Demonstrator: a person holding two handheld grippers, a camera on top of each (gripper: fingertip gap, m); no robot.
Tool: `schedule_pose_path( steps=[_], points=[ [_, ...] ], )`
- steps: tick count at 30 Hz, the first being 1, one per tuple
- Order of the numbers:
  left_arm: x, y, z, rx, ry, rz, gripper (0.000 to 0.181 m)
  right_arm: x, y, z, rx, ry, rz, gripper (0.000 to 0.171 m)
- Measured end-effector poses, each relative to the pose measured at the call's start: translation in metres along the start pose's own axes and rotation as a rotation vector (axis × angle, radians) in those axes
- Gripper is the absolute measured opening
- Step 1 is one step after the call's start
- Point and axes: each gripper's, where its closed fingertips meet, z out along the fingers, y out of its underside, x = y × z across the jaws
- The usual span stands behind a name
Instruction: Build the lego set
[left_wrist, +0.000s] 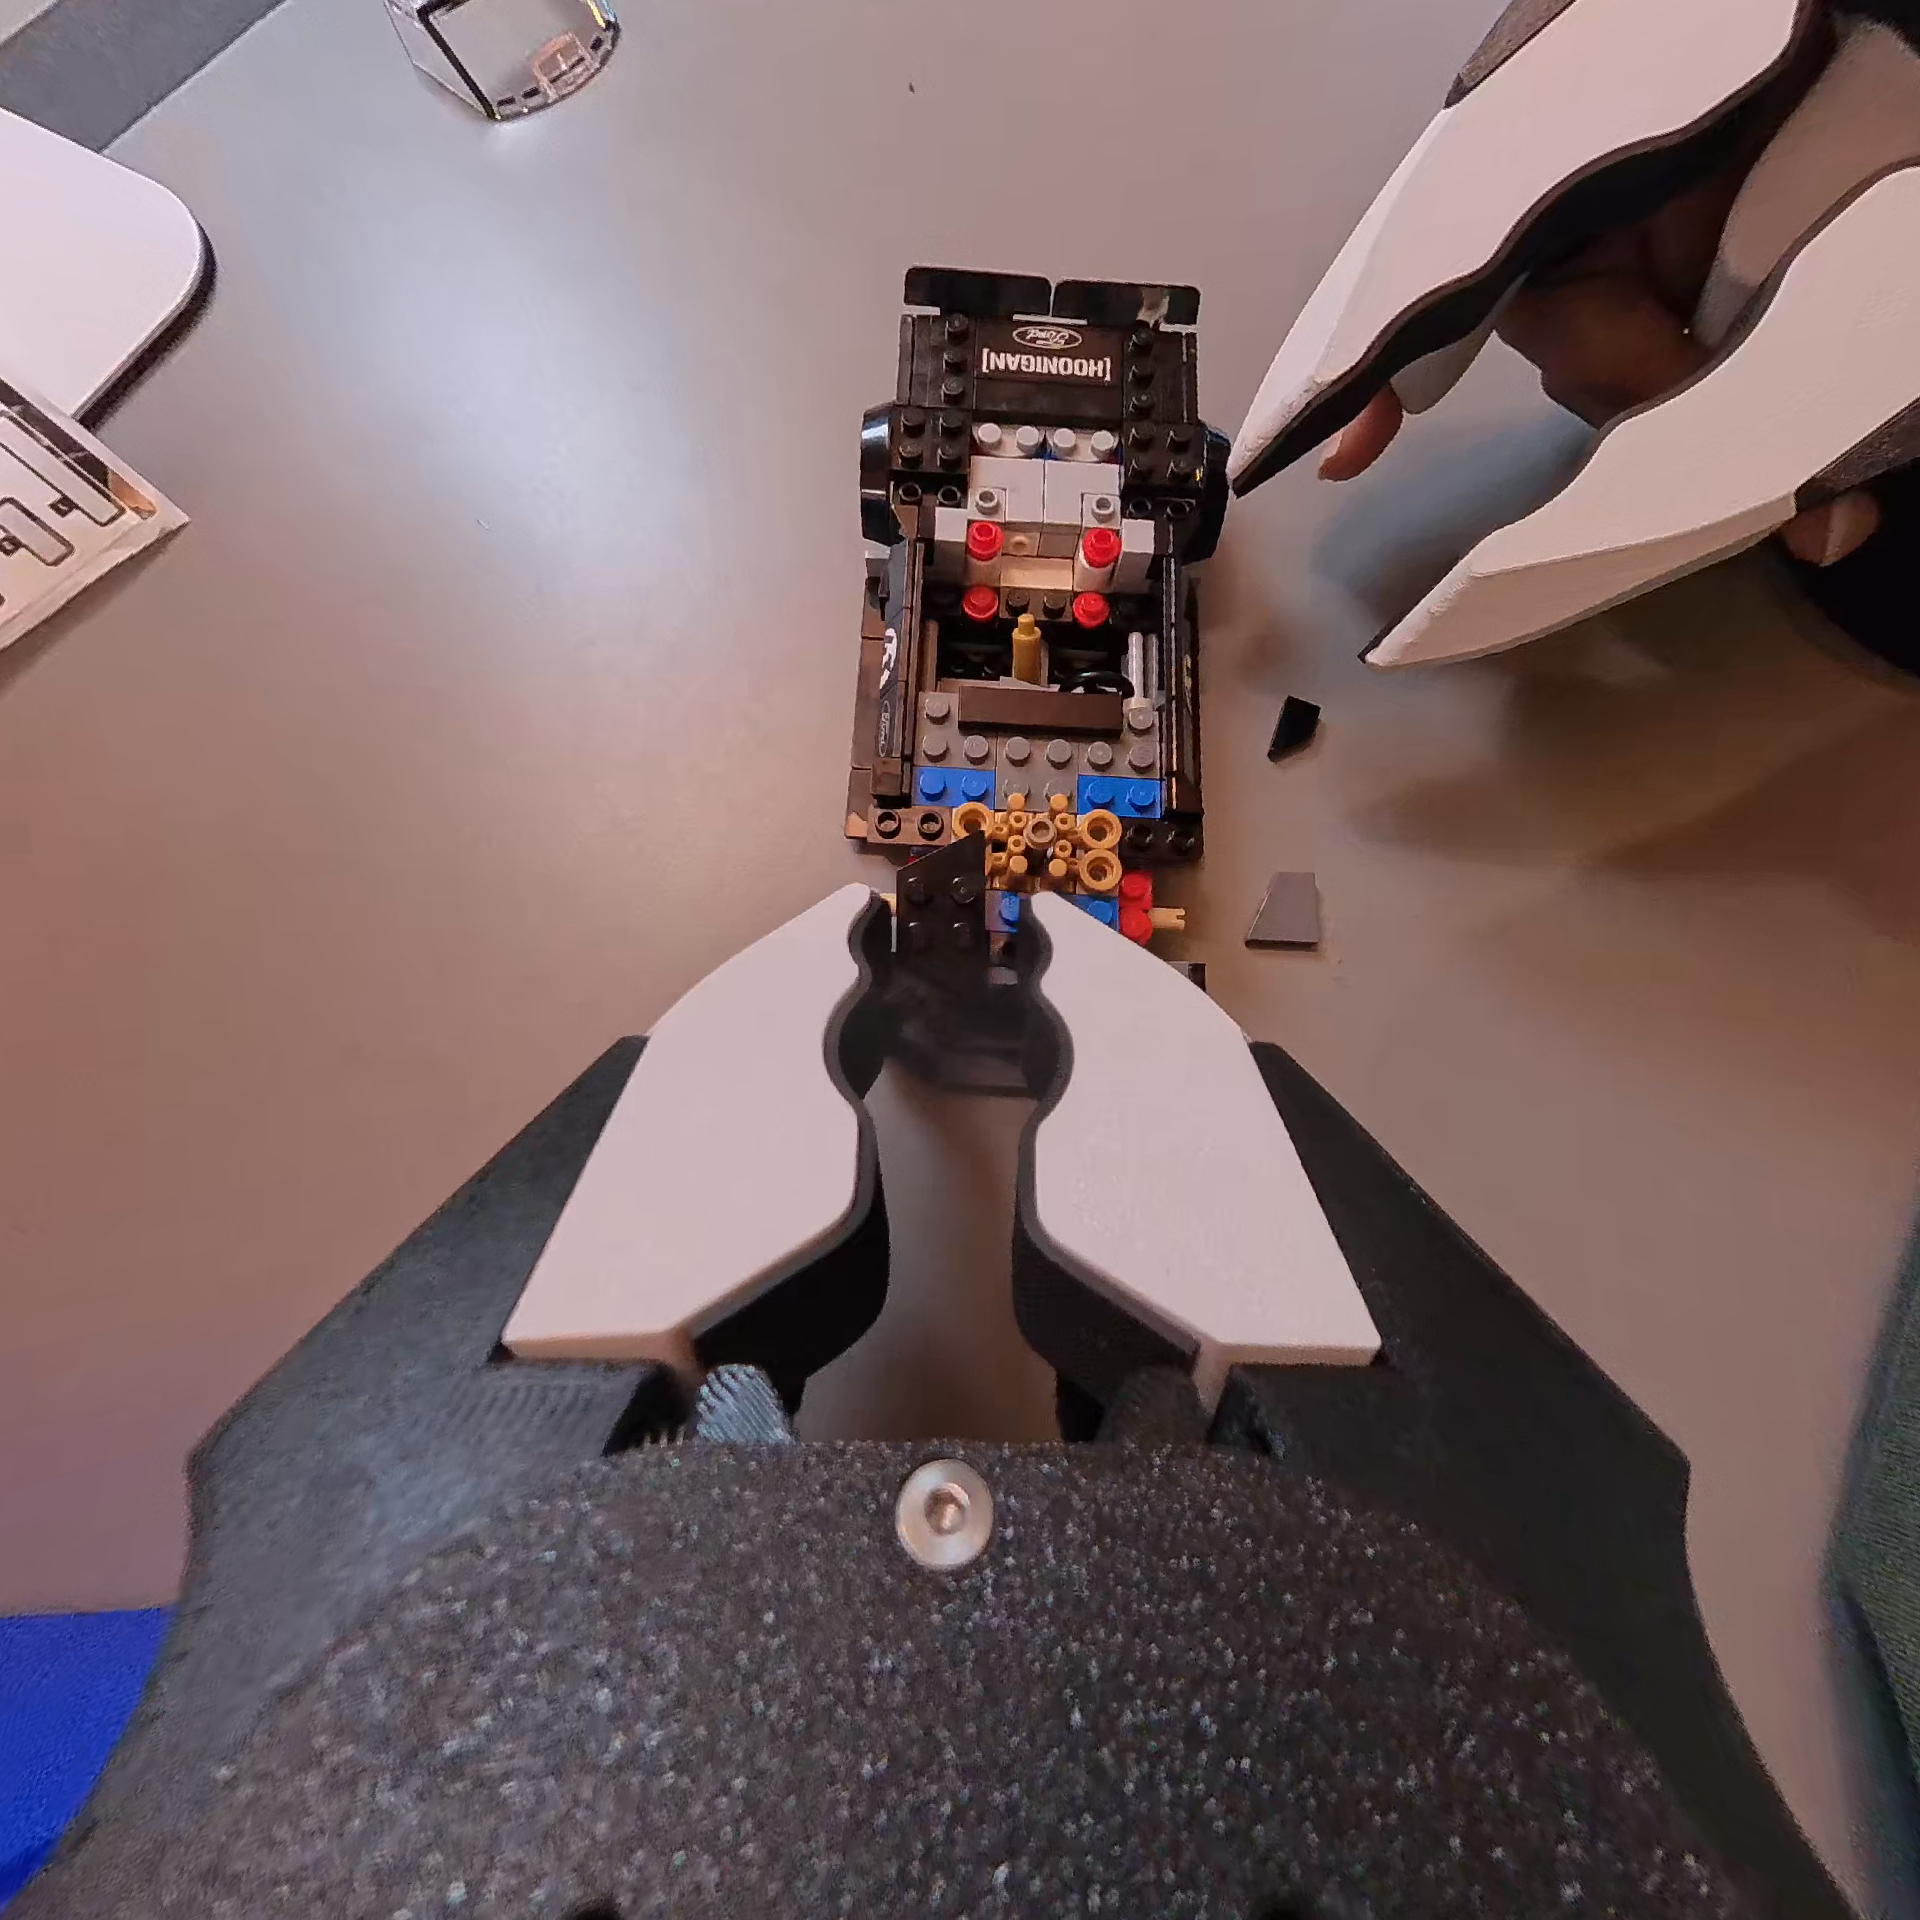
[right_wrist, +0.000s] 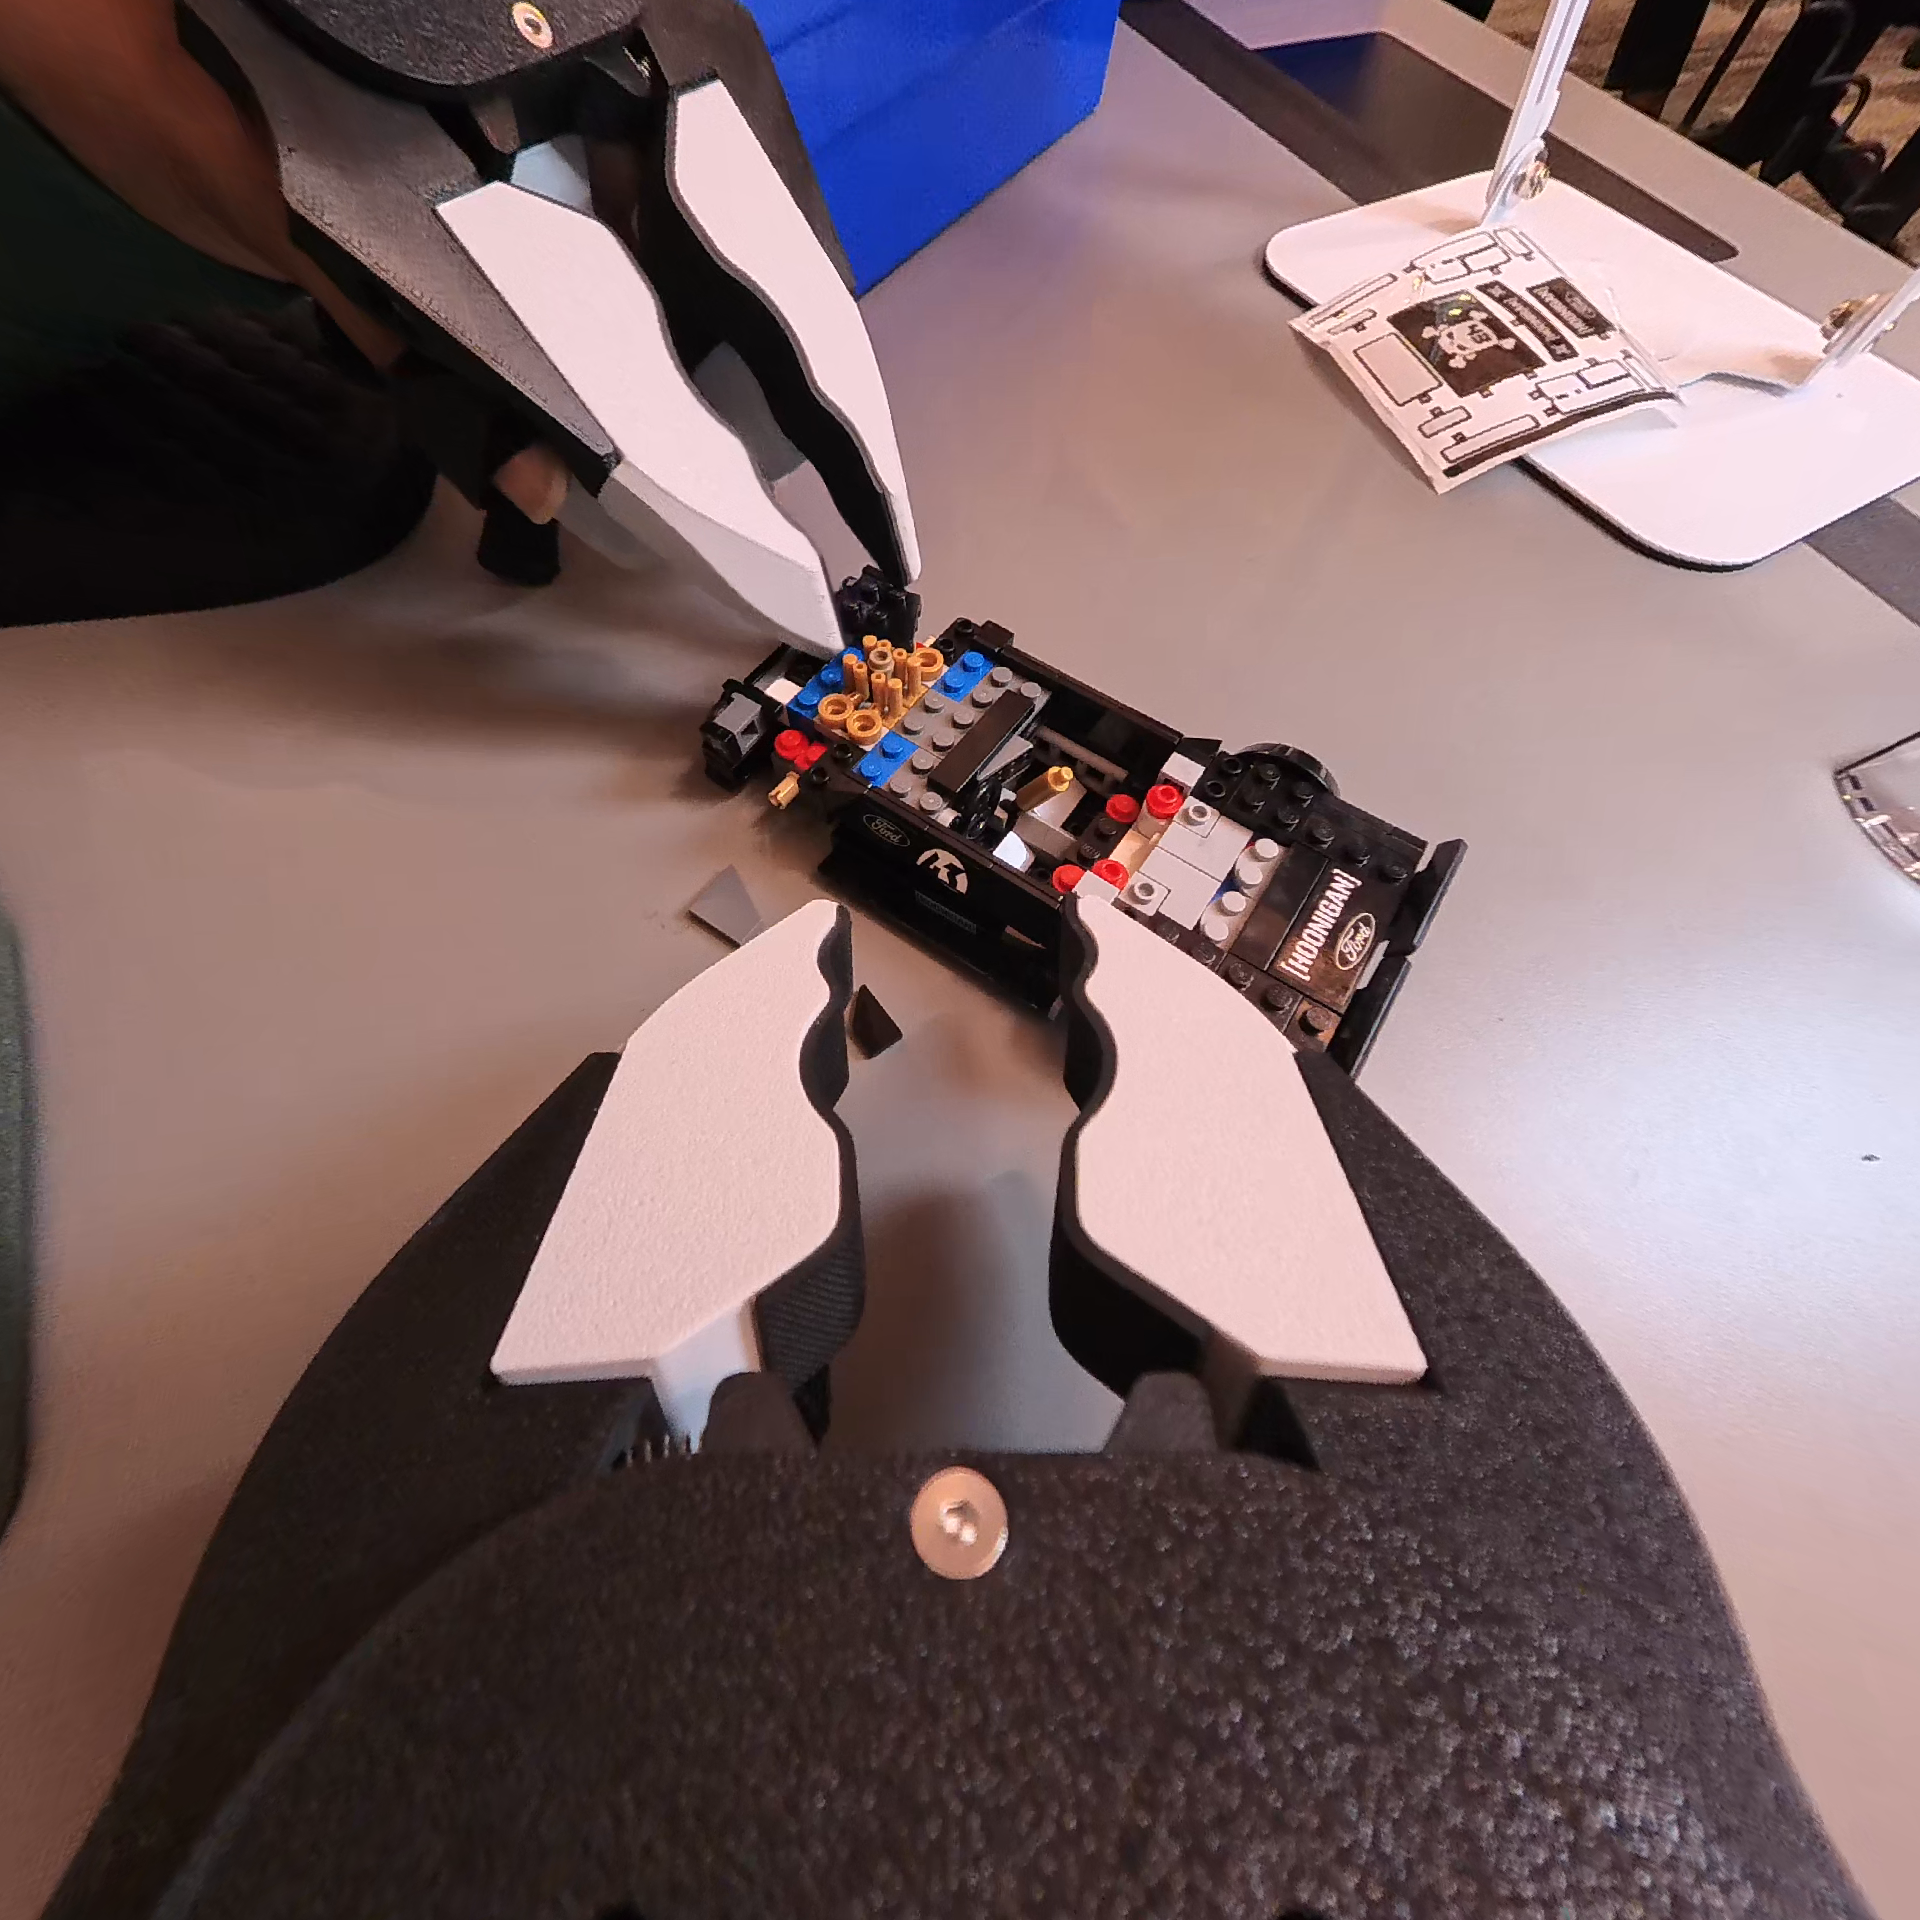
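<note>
A half-built black lego car with grey, blue, red and tan pieces lies on the grey table; it also shows in the right wrist view. My left gripper is shut on a black studded wedge plate and holds it at the car's near end, beside the tan engine pieces. In the right wrist view the left gripper holds that plate above the same end. My right gripper is open and empty, close beside the car's side, and shows at the upper right.
A loose grey wedge tile and a small black slope lie on the table right of the car. A sticker sheet rests on a white stand base. A blue box stands behind the left gripper. There is about 9 cm between the tips of the two grippers. My right tips are roughly 4 cm from the small black slope. It turns up in the right wrist view as well.
</note>
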Motion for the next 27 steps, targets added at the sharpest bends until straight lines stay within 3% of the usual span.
schedule_pose_path(
  steps=[8,14,19,27],
  points=[
    [0.003,-0.001,-0.006,0.006,-0.002,0.042,0.03,0.001,-0.004,0.0,0.015,0.002,0.003,0.038],
    [0.001,0.007,-0.033,0.003,0.012,0.07,0.041,0.006,-0.037,0.0,0.033,-0.073,-0.024,0.036],
    [0.004,0.025,-0.025,0.007,0.051,0.027,0.05,0.003,-0.061,0.026,-0.096,-0.181,-0.234,0.032],
    [0.012,0.024,-0.007,0.038,0.091,-0.014,0.068,-0.013,-0.046,0.065,-0.337,-0.453,-0.374,0.036]
  ],
)
